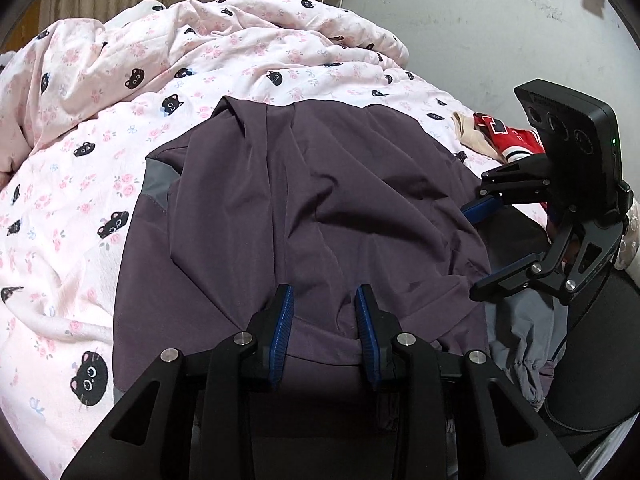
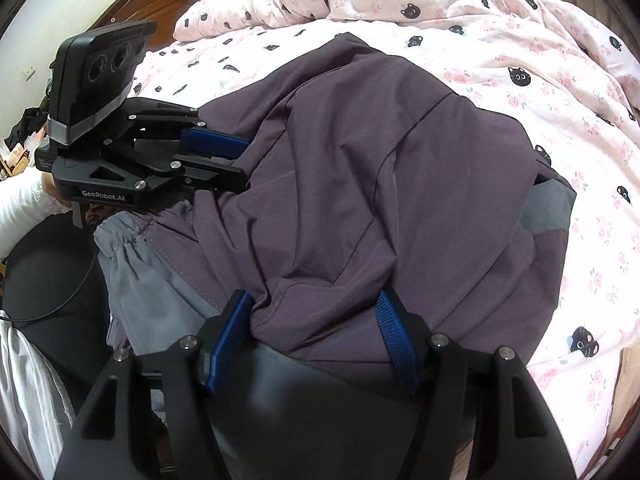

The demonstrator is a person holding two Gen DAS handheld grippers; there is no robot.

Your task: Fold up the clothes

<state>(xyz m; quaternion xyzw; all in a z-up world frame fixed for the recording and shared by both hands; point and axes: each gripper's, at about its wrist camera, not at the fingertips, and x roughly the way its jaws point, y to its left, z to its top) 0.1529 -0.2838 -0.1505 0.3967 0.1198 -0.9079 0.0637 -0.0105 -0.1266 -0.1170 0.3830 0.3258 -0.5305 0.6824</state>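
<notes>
Near the front edge of the bed (image 1: pixel 60 208), the purple garment (image 1: pixel 304 200) lies spread over the pink cat-print bedding, bunched and creased, with a grey panel showing at its left side and a grey gathered hem hanging off the near edge on the right.

Left hand-held gripper (image 1: pixel 324 312) sits low over the near hem with its blue pads apart and cloth between them, not pinched yet. Right hand-held gripper (image 2: pixel 316 320) is also spread wide, with a ridge of purple fabric lying between its fingers; from the left wrist view it sits at the right edge of the garment, jaws apart. So neither is clamped on anything right now.

The step looks like getting a grip on the near edge before a fold. To do it well, each gripper probably wants to close on a single layer edge rather than a wad of creases, since the cloth is slick-looking and rumpled and a thick pinch may slip or drag hidden layers along. Pulling the two grips apart a bit first should flatten that middle wrinkle. Lifting evenly on both sides would keep the fold line straight.

A red and white item (image 1: pixel 508 136) lies far right, well clear of the work.
</notes>
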